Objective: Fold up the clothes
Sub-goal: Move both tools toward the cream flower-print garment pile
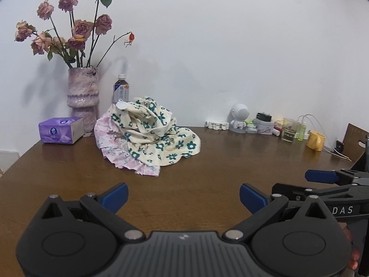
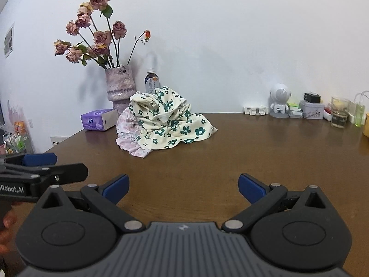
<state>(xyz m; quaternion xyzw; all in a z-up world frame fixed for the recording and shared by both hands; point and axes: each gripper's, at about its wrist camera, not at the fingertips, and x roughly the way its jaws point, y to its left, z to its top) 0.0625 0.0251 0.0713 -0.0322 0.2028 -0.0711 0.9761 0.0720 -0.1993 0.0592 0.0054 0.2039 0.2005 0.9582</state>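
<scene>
Two garments, a flowered cream cloth [image 1: 159, 133] atop a pink one [image 1: 115, 145], lie heaped at 11 o'clock from both wide, empty grippers; left gripper [image 1: 183, 196] sits nearer than right gripper [image 2: 183, 185].

Place: a home, likely a dining corner
Surface: brown wooden counter [image 1: 230, 157] against a plain white wall
Decor: vase of dried roses [image 1: 83, 97], astronaut figurine [image 1: 239, 117]
Household bits: purple tissue box [image 1: 60, 130], drink bottle [image 1: 120, 90], yellow mug [image 1: 315, 140], crumpled floral clothes [image 1: 150, 136]
</scene>
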